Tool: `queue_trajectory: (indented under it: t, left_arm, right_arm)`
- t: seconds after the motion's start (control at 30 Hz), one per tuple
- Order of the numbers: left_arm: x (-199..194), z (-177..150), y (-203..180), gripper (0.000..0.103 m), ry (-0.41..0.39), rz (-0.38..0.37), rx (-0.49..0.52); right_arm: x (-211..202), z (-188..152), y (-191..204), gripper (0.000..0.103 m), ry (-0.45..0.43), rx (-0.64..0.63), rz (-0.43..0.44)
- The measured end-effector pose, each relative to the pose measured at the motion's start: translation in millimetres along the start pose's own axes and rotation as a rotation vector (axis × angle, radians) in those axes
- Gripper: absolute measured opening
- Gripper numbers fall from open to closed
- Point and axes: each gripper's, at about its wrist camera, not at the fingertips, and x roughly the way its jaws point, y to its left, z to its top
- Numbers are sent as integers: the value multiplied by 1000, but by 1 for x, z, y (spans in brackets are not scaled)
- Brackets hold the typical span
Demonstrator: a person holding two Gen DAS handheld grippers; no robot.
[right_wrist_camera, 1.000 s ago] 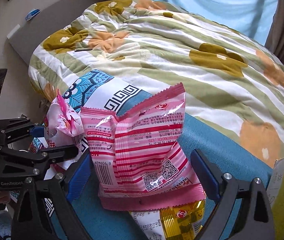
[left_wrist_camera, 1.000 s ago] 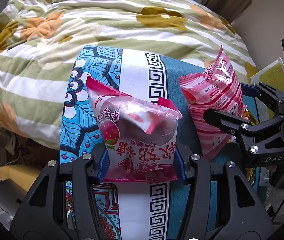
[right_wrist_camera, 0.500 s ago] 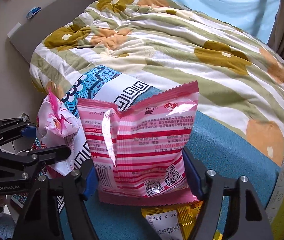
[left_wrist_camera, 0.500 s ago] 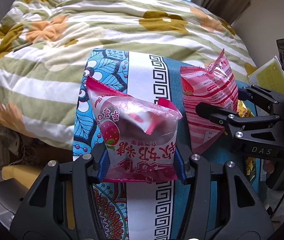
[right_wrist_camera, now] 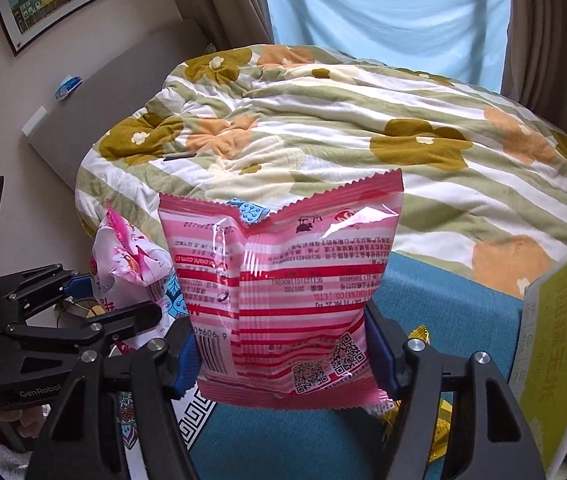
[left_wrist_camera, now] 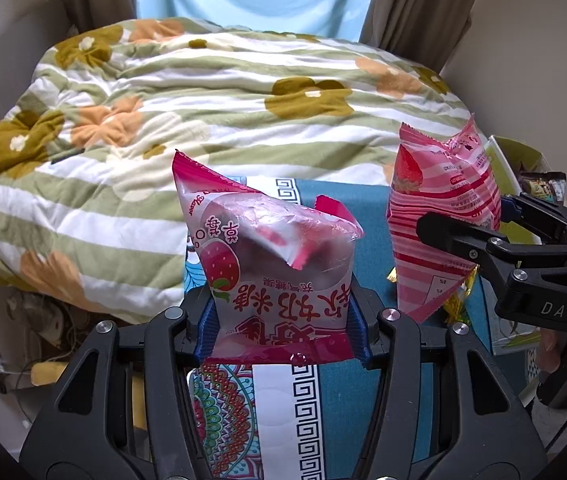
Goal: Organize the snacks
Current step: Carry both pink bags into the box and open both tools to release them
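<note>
Pink strawberry packet point(left_wrist_camera: 279, 280) clamped in left gripper point(left_wrist_camera: 281, 320) at lower centre; striped pink packet point(right_wrist_camera: 283, 300) freshly squeezed between right gripper point(right_wrist_camera: 283, 356) pads.

Black tool point(left_wrist_camera: 283, 322) frames, blue pads point(left_wrist_camera: 208, 326), silver screws — white lettering ("DAS")

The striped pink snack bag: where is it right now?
The striped pink snack bag is clamped between the right gripper pads, above the teal cloth, with the left gripper's strawberry bag beside it.
</note>
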Motion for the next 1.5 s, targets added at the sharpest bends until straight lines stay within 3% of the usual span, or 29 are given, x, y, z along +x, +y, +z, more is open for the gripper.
queue_trajectory:
  t: [0.27,0.57,0.83,1.1,1.13,1.2,1.27,1.33,1.5]
  left_arm:
    - [-51,18,-80,49,-74,-52,44]
    - [-62,33,-222,49,-137,-135,127]
    - [-29,34,-352,49,-73,-222,159]
    - [11,42,-429,49,9,-210,190]
    - [14,44,-435,50,12,-204,193]
    - [19,46,-441,63,28,-195,194]
    - [17,46,-441,98,15,-175,181]
    - [7,42,-435,102,-22,-176,168]
    - [-2,38,-405,102,-29,-160,133]
  right_arm:
    - [-93,-11,-30,64,-79,51,-17]
    - [-191,-40,-126,64,-149,88,-113]
    - [-247,-64,-227,64,-176,154,-180]
    - [-272,-74,-295,64,-174,182,-203]
    - [-274,-75,-303,64,-176,192,-203]
    - [-277,-76,-315,64,-178,208,-200]
    - [-278,-76,-325,64,-174,217,-196]
    - [-275,-75,-330,64,-171,219,-191]
    - [-264,-71,-332,64,-164,208,-172]
